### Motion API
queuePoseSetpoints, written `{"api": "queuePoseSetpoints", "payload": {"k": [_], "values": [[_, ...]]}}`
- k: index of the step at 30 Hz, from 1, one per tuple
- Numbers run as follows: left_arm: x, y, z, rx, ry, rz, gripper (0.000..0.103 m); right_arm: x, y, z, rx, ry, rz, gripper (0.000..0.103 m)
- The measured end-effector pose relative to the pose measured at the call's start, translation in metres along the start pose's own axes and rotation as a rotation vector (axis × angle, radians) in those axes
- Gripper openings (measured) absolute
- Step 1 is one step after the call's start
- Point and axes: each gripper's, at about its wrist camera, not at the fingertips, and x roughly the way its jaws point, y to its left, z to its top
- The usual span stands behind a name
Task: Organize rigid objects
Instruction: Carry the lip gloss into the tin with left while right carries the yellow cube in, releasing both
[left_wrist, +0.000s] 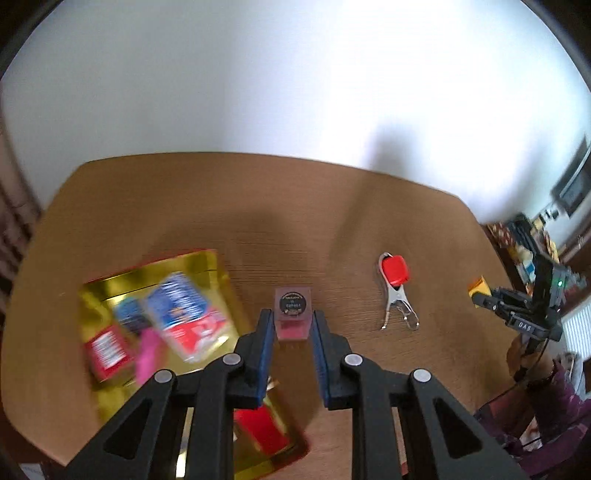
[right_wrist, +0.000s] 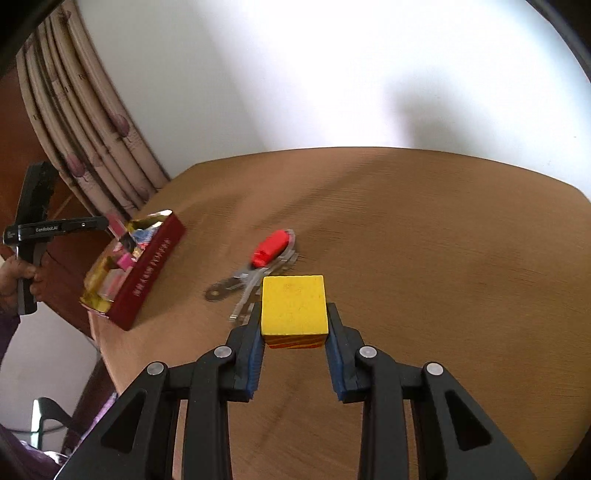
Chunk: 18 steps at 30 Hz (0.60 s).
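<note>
My left gripper (left_wrist: 293, 318) is shut on a small pink block (left_wrist: 293, 314) with a dark round disc on its top face. It hangs over the wooden table (left_wrist: 221, 206), just right of the gold-lined box (left_wrist: 110, 295). In the right wrist view the left gripper (right_wrist: 110, 223) hovers by that box's far end. My right gripper (right_wrist: 294, 319) is shut on a yellow cube (right_wrist: 294, 304) held above the table (right_wrist: 443, 240). A metal clip with a red cap (left_wrist: 396, 291) lies on the table, just beyond the cube (right_wrist: 271, 245).
The box (right_wrist: 147, 266) has dark red sides and sits near the table's left edge, holding several packets and small items (left_wrist: 177, 306). A curtain (right_wrist: 92, 129) hangs behind it. The right gripper (left_wrist: 517, 314) and a hand show at the far right.
</note>
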Motion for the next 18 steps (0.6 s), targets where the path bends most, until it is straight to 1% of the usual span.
{"api": "queuePoseSetpoints", "payload": {"k": [2, 3, 6, 9, 10, 11, 15, 17, 18], "values": [[-0.004, 0.009, 0.0, -0.015, -0.006, 0.049, 0.02, 0.001, 0.011, 0.003, -0.013, -0.003, 0.011, 0.028], [-0.006, 0.017, -0.003, -0.022, 0.004, 0.06, 0.021, 0.0, 0.015, 0.005, -0.016, -0.008, 0.021, 0.028], [-0.008, 0.039, -0.013, -0.053, 0.022, 0.067, 0.02, -0.003, 0.033, 0.01, -0.047, -0.018, 0.03, 0.028], [0.001, 0.039, -0.025, -0.053, 0.03, 0.07, 0.02, -0.003, 0.048, 0.016, -0.069, -0.023, 0.048, 0.028], [0.014, 0.024, -0.031, -0.055, 0.033, 0.063, 0.02, -0.002, 0.053, 0.017, -0.074, -0.023, 0.052, 0.028], [0.021, 0.022, -0.035, -0.062, 0.037, 0.059, 0.02, -0.002, 0.057, 0.019, -0.078, -0.02, 0.064, 0.028], [0.024, 0.031, -0.043, -0.087, 0.055, 0.062, 0.022, 0.01, 0.09, 0.022, -0.117, -0.004, 0.102, 0.028], [0.023, 0.038, -0.044, -0.122, 0.042, 0.073, 0.036, 0.015, 0.109, 0.024, -0.146, 0.002, 0.13, 0.028], [0.021, 0.042, -0.045, -0.141, 0.037, 0.088, 0.056, 0.018, 0.122, 0.026, -0.167, 0.004, 0.143, 0.028]]}}
